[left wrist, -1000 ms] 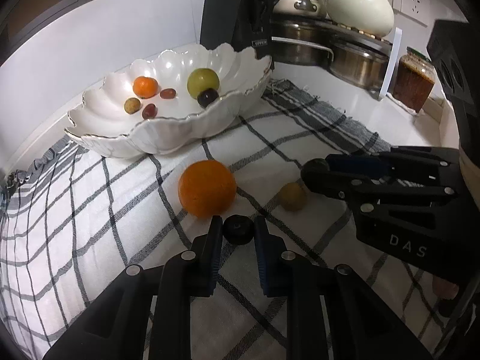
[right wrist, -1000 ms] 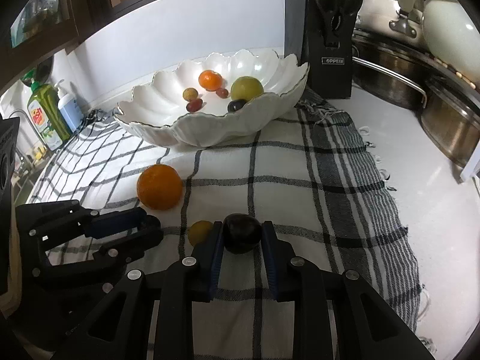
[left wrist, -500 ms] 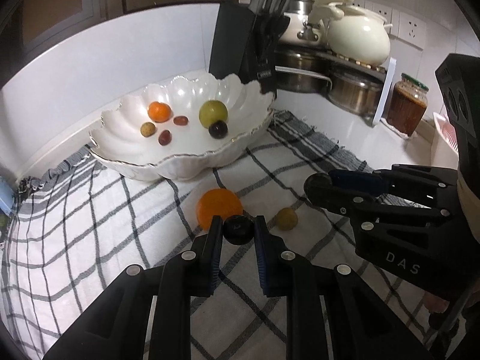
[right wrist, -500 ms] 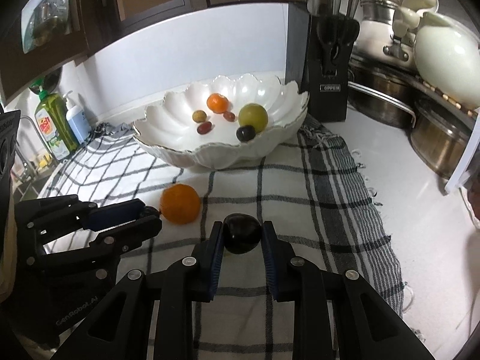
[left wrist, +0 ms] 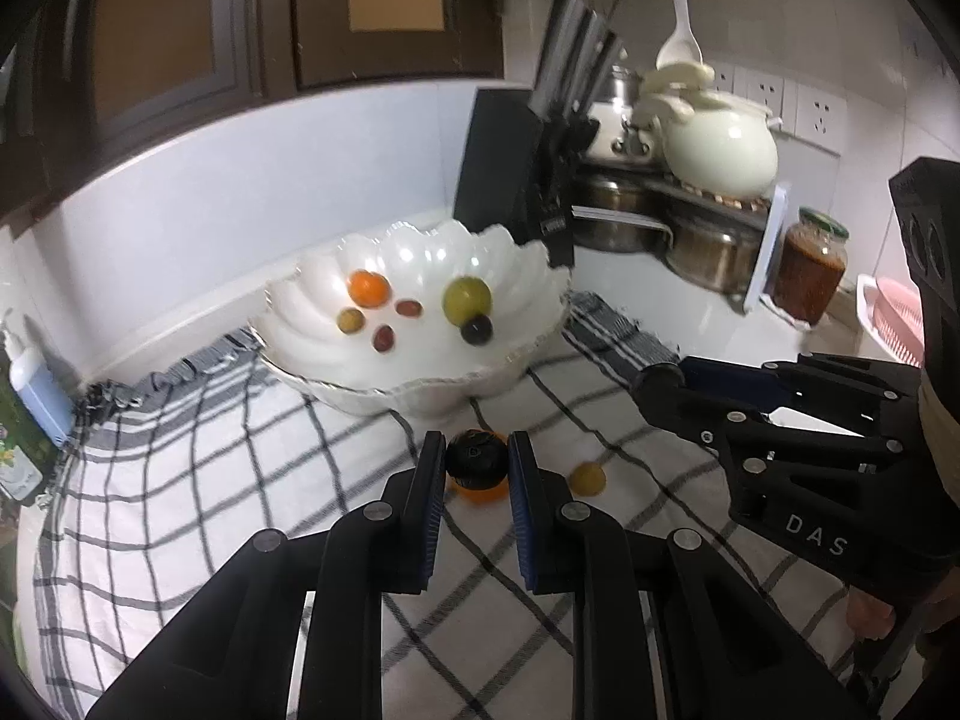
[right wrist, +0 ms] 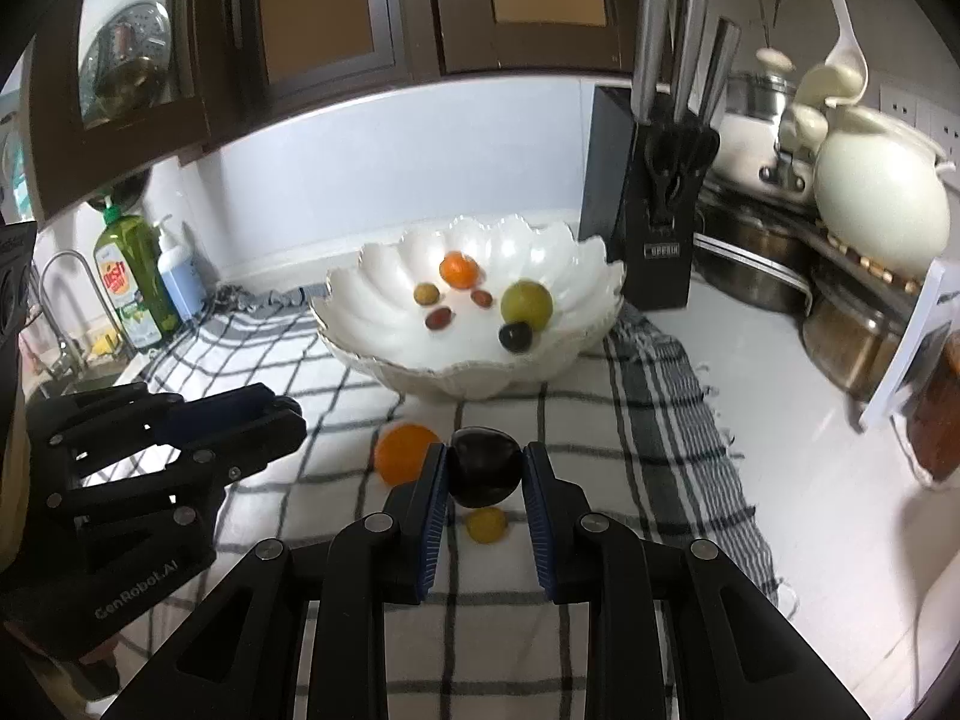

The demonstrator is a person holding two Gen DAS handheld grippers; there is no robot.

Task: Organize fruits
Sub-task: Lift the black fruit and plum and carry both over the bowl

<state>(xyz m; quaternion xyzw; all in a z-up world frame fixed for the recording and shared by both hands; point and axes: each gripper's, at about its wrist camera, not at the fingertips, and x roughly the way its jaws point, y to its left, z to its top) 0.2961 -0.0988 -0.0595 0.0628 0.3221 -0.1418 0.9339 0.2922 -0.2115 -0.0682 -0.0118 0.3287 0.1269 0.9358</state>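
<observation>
Left gripper (left wrist: 477, 468): jaws nearly closed, pinching a small dark round fruit (left wrist: 475, 459) at lower centre of the left wrist view; it hangs clear of the cloth.

Right gripper (right wrist: 485, 471): jaws drawn in on a larger dark plum (right wrist: 483, 467) at lower centre of the right wrist view, gripped at both sides and also off the cloth.

Bowl (right wrist: 384, 354): a white scalloped dish at the middle of both views, on the far part of the checked cloth (right wrist: 648, 420), in front of the black knife block (right wrist: 636, 204).

Already in the bowl: a small orange (right wrist: 459, 270), a green round fruit (right wrist: 527, 301), a dark grape (right wrist: 516, 336) touching it, two reddish small fruits (right wrist: 439, 318) and an olive-coloured one (right wrist: 426, 293).

Left on the cloth: a bigger orange (right wrist: 403, 451), just left of the right gripper's tips, and a small yellow fruit (right wrist: 486, 525) below the plum, between the jaws' shadows.

Progress: by my reckoning past halfway; six pieces sit in the bowl, two are in the grippers, two lie loose.

What remains: carry both held fruits over the scalloped rim and let go low, so they do not roll into the others, then come back for the orange and the yellow one.

Surroundings: soap bottles (right wrist: 129, 282) at the left edge, steel pots (right wrist: 750, 264) and a cream lidded pot (right wrist: 882, 204) at right, all well away from the work.
</observation>
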